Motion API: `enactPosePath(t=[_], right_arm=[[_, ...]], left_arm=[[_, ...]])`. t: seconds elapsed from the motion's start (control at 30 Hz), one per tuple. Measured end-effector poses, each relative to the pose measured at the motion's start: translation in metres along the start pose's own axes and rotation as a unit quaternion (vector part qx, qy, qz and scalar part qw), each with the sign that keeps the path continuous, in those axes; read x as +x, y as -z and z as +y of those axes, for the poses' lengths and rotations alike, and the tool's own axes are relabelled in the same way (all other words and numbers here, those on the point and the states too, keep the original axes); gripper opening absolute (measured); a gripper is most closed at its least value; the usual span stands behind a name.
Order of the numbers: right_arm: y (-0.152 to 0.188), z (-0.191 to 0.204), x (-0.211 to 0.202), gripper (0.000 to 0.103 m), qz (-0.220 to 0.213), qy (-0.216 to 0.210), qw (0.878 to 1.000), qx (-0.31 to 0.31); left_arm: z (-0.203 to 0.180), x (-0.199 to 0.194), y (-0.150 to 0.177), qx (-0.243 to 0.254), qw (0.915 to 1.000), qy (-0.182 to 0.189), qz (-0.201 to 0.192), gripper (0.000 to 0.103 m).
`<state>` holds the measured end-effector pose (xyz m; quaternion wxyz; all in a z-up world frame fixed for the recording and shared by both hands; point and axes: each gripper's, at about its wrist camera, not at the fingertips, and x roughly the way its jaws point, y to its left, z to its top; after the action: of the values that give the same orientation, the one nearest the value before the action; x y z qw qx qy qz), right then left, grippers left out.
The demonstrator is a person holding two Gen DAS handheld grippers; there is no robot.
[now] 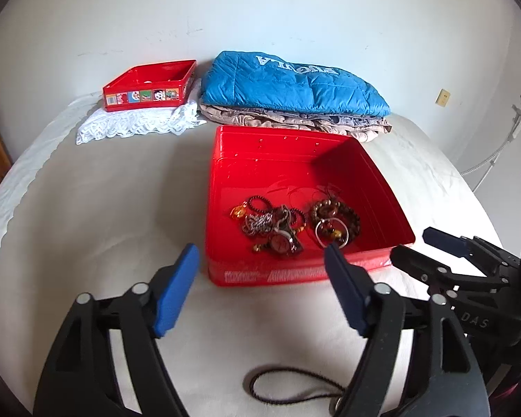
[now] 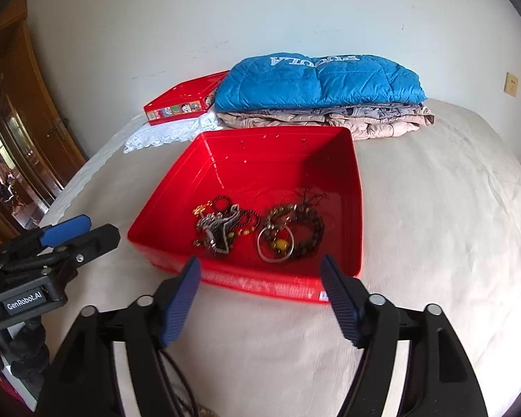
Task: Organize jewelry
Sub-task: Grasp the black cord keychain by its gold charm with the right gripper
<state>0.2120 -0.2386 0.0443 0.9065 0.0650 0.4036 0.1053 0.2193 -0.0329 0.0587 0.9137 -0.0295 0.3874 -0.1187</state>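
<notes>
Two hand-held grippers, left (image 1: pixel 260 267) and right (image 2: pixel 260 278), jaws apart and empty, at 6 o'clock of red tin (image 1: pixel 295 160) holding tangled jewelry (image 1: pixel 295 224): light, limp, snag-prone; pinch one bracelet's rim.

You see a white bed (image 1: pixel 97 191). On it sit a red box (image 1: pixel 382 205), a lace cloth (image 1: pixel 135 125), a pile of folded clothes (image 1: pixel 295 121) and a dark cord (image 1: pixel 295 387).

The left gripper (image 1: pixel 260 257) hovers with jaws apart and nothing between them, just before the red box (image 1: pixel 225 208). Tangled jewelry (image 1: pixel 295 222) lies inside. A black cord (image 1: pixel 295 387) rests on the bed (image 1: pixel 104 208).
</notes>
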Motion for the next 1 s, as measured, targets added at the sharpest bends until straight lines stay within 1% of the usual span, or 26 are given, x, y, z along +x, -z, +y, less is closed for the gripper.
enactPosePath(t=[0.03, 0.1, 0.17, 0.23, 0.33, 0.4, 0.5, 0.53, 0.57, 0.6, 0.63, 0.67, 0.77, 0.87, 1.0], right_arm=[[0.004, 0.002, -0.002, 0.077, 0.000, 0.000, 1.000, -0.001], [0.014, 0.006, -0.007, 0.080, 0.007, -0.004, 1.000, -0.007], [0.025, 0.010, -0.011, 0.086, 0.014, -0.010, 1.000, -0.013], [0.038, 0.014, -0.013, 0.087, 0.023, -0.012, 0.999, -0.023], [0.058, 0.020, -0.013, 0.087, 0.053, -0.019, 0.998, -0.035], [0.072, 0.023, -0.014, 0.087, 0.075, -0.038, 0.996, -0.038], [0.088, 0.025, -0.017, 0.087, 0.098, -0.056, 0.993, -0.036], [0.092, 0.026, -0.018, 0.085, 0.103, -0.061, 0.992, -0.034], [0.094, 0.026, -0.019, 0.074, 0.107, -0.066, 0.992, -0.033], [0.098, 0.027, -0.020, 0.066, 0.112, -0.073, 0.990, -0.032], [0.102, 0.029, -0.020, 0.049, 0.119, -0.080, 0.989, -0.033], [0.105, 0.031, -0.018, 0.038, 0.130, -0.089, 0.987, -0.033], [0.113, 0.037, -0.011, 0.025, 0.151, -0.093, 0.983, -0.042], [0.118, 0.044, -0.007, 0.021, 0.163, -0.093, 0.981, -0.049], [0.119, 0.048, 0.004, 0.021, 0.175, -0.084, 0.980, -0.053]], left_arm=[[0.001, -0.002, 0.003, 0.001, 1.0000, -0.001, -0.002, 0.079], [0.004, -0.008, 0.011, 0.000, 1.0000, -0.007, -0.005, 0.086], [0.009, -0.013, 0.020, -0.005, 0.9999, -0.012, -0.004, 0.088], [0.016, -0.016, 0.031, -0.012, 0.9998, -0.016, 0.002, 0.090], [0.024, -0.017, 0.048, -0.016, 0.9994, -0.024, 0.018, 0.091], [0.030, -0.015, 0.058, -0.022, 0.9988, -0.025, 0.035, 0.091], [0.038, -0.013, 0.077, -0.033, 0.9974, -0.023, 0.060, 0.091], [0.040, -0.013, 0.082, -0.034, 0.9970, -0.024, 0.065, 0.091], [0.041, -0.014, 0.086, -0.035, 0.9967, -0.025, 0.069, 0.091], [0.043, -0.015, 0.092, -0.038, 0.9963, -0.026, 0.073, 0.091], [0.044, -0.016, 0.097, -0.042, 0.9959, -0.025, 0.076, 0.091], [0.045, -0.017, 0.099, -0.043, 0.9958, -0.025, 0.077, 0.091], [0.047, -0.020, 0.106, -0.046, 0.9954, -0.023, 0.081, 0.091], [0.046, -0.025, 0.111, -0.044, 0.9956, -0.023, 0.080, 0.091], [0.041, -0.027, 0.113, -0.034, 0.9960, -0.022, 0.080, 0.091]])
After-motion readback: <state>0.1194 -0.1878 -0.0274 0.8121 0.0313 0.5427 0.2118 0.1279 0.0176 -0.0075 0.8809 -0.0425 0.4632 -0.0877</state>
